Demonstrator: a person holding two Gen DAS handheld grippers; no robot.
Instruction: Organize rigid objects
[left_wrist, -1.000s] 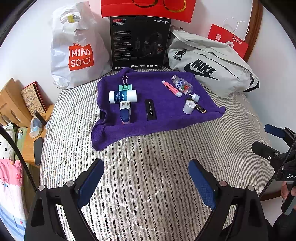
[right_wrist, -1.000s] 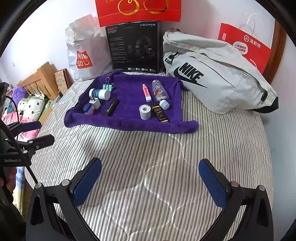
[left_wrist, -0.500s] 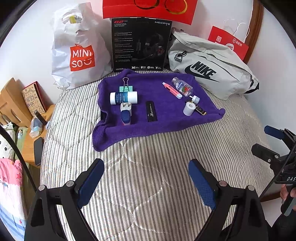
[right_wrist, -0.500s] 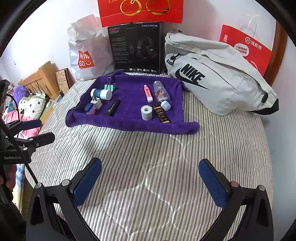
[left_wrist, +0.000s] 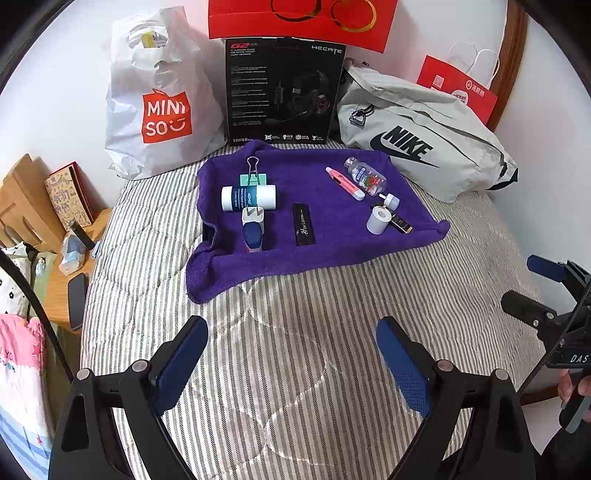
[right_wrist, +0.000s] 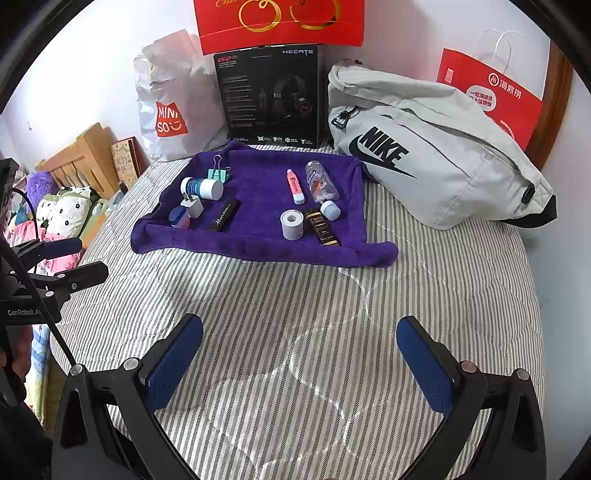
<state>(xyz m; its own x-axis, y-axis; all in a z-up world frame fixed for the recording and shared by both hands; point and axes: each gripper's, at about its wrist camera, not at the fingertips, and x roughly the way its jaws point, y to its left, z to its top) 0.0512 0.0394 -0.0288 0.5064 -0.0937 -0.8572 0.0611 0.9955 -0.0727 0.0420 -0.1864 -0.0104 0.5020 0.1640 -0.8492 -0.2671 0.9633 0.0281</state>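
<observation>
A purple towel (left_wrist: 332, 243) (right_wrist: 258, 247) lies on the striped bed with several small items on it: a white and blue bottle (left_wrist: 248, 198) (right_wrist: 201, 188), a green binder clip (left_wrist: 252, 173), a white plug (left_wrist: 252, 218), a black bar (left_wrist: 303, 229) (right_wrist: 224, 215), a pink marker (left_wrist: 344, 182) (right_wrist: 295, 185), a clear bottle (left_wrist: 365, 176) (right_wrist: 320, 181), a white roll (left_wrist: 378, 220) (right_wrist: 292, 224) and a dark tube (right_wrist: 321, 226). My left gripper (left_wrist: 291, 363) and right gripper (right_wrist: 299, 363) are both open and empty, above the bed in front of the towel.
A Miniso bag (left_wrist: 155, 99), a black headset box (left_wrist: 282, 90), a grey Nike bag (left_wrist: 417, 136) and a red paper bag (right_wrist: 495, 96) stand along the wall behind the towel. A wooden nightstand (left_wrist: 59, 280) is left of the bed.
Both grippers have drawn back slightly or tilted; the towel sits a little lower in each view. Jaws stay open and nothing on the towel has moved.
</observation>
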